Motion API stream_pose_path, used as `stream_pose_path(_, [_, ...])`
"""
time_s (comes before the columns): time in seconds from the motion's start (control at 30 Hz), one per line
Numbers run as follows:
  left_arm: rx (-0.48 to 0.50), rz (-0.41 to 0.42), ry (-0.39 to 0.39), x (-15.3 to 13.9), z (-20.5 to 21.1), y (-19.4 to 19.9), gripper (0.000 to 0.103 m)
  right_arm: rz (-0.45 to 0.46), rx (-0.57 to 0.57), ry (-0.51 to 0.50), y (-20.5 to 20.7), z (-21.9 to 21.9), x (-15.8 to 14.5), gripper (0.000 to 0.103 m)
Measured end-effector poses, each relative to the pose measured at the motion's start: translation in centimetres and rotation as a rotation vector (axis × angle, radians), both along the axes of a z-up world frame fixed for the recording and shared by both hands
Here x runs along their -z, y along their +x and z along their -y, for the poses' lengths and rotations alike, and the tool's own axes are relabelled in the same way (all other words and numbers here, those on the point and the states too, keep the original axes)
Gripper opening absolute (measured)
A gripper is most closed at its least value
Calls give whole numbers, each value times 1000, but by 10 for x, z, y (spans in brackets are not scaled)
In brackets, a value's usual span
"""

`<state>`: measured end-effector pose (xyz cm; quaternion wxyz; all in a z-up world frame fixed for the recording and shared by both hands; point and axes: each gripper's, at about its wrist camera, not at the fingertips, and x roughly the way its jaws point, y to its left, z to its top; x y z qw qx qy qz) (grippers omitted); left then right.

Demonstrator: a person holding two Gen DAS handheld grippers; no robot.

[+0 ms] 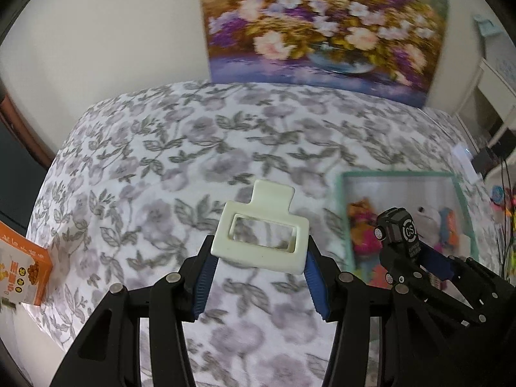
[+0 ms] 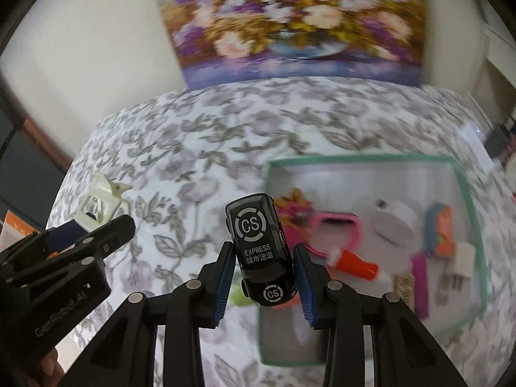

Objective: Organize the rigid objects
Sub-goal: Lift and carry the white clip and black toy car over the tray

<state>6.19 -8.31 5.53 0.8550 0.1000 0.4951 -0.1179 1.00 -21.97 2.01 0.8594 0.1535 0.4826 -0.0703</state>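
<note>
So right now I've got both hands loaded, looks like I'm mid-carry on two pieces at once. My right gripper is clamped on a little black toy van, glossy hard shell with white "CS" rings and "EXPRESS" printed on the roof, blue ribbed pads pressing its sides, nose pointing back toward me. My left gripper is closed on a cream hair claw clip, smooth matte plastic, a rectangular frame with an open window and a squared tab sticking up at the far end. Both are held up off the tablecloth, which is a soft white fabric with grey-purple flowers and leaves. Just past the van sits the white tray with the mint green rim, shallow and rectangular, already holding a jumble: a pink frame-shaped thing, a white roll of tape, an orange and white tube, a white plug, some colourful bits I can't make out through the blur. My guess is the next move is to bring the van over a bare patch of the tray, near corner looks free, lower it and let go, then swing the clip across after it. Off to the left edge there's an orange carton, and at the back a floral painting leans on the wall.
</note>
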Motion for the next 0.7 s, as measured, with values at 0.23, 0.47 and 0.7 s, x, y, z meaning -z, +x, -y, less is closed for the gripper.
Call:
stream_pose_path(0.23, [63,-1,-26,-4,44,-28,53,5,116,5,-40,40,-1,39])
stream_pose_path(0.47, [113,-29,-23,12,76,-45,53,-25,221,13,-63,81,10,39])
stream_pose_path(0.7, [169,-56,5,36,101,-56,53,-43,270,26,-69,105,20,39])
